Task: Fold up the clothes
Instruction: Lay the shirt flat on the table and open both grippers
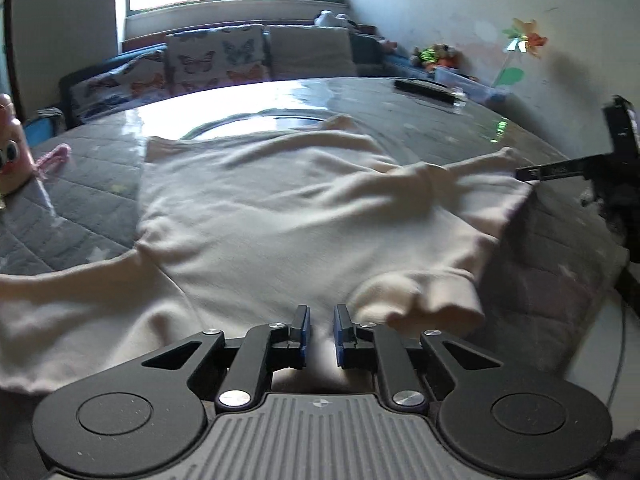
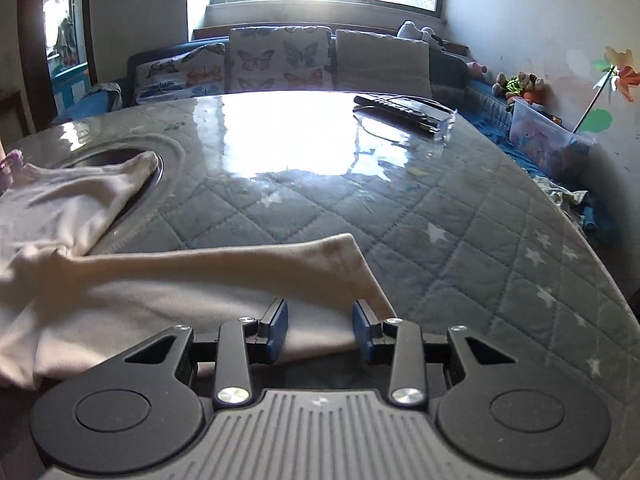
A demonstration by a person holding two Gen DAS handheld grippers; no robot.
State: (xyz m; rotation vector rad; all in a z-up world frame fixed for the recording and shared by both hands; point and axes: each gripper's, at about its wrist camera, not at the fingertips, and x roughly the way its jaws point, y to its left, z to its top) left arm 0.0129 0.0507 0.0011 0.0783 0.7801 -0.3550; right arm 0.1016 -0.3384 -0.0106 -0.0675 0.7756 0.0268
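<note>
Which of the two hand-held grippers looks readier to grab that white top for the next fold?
Probably the right hand-held gripper: its jaws are open around the white top's edge. The left hand-held gripper is nearly closed, above the fabric.

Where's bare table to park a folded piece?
Free: quilted table cover right of the white garment, short of the black remote. Crowded: left side under the garment, which overlaps the round inset.

We've got a cream long-sleeve top (image 1: 256,216) lying rumpled on the quilted table (image 2: 440,240), one sleeve (image 2: 224,264) stretched sideways.
</note>
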